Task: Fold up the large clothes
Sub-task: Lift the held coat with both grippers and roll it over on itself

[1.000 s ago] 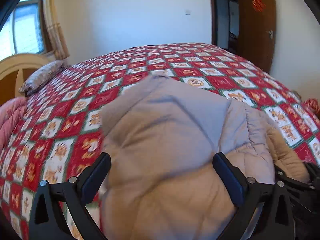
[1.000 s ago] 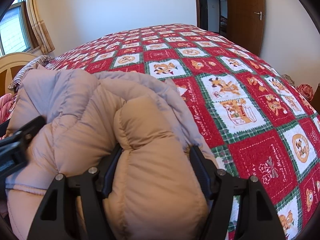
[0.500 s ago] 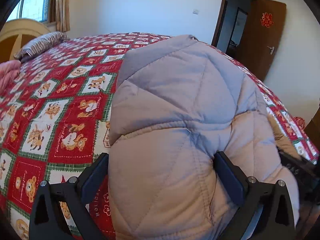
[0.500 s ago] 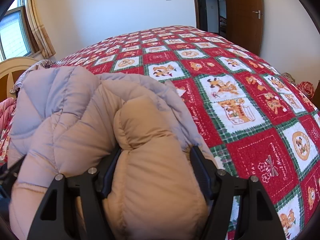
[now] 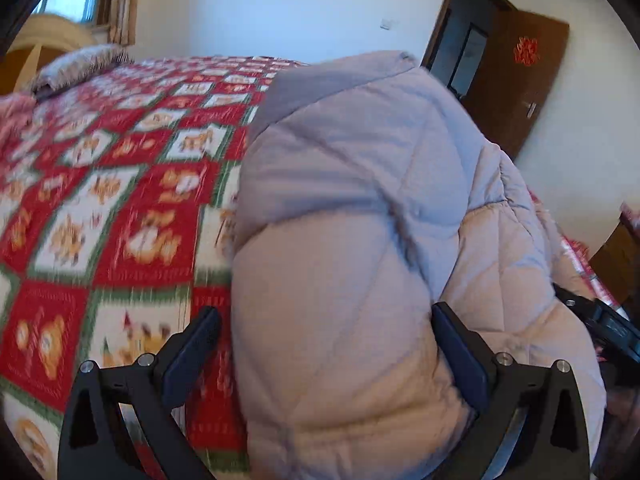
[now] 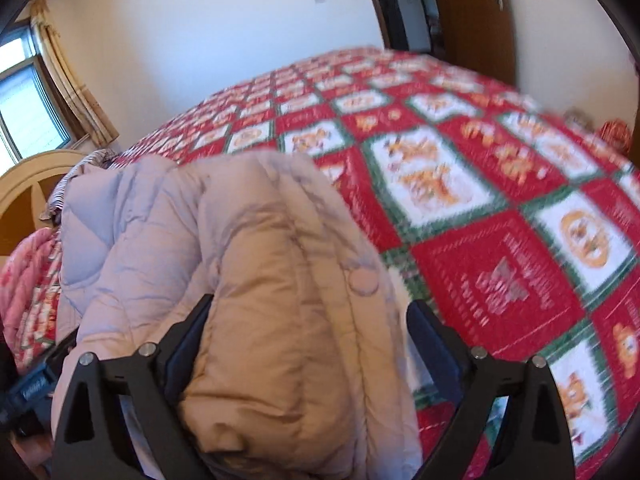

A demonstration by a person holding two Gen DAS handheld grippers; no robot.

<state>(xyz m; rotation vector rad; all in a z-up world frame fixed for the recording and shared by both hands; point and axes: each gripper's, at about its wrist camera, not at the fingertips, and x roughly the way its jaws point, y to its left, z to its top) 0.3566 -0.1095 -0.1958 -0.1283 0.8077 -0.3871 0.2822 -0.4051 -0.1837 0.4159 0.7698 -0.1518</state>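
A puffy quilted jacket (image 5: 360, 200), beige with a lilac-grey upper part, lies bunched on the red Christmas-patterned bedspread (image 5: 120, 200). My left gripper (image 5: 326, 344) stands wide around the near end of the jacket. Its right pad touches the fabric, and a thin gap shows at the left pad. In the right wrist view, a thick beige fold of the jacket (image 6: 260, 248) sits between the fingers of my right gripper (image 6: 310, 336). Its jaws are opening, and a gap shows beside the right pad. The bedspread (image 6: 500, 208) runs off to the right.
A striped pillow (image 5: 76, 68) and a pale wooden headboard (image 6: 32, 176) are at the bed's left end, with a pink quilt (image 6: 28, 276) nearby. A brown door (image 5: 516, 92) stands open at the far right wall. Open bedspread lies left and right of the jacket.
The right gripper's jaws have spread apart from the beige fold they were squeezing. The left gripper has shifted and rolled, and the jacket's grey top now bulks higher in its view.
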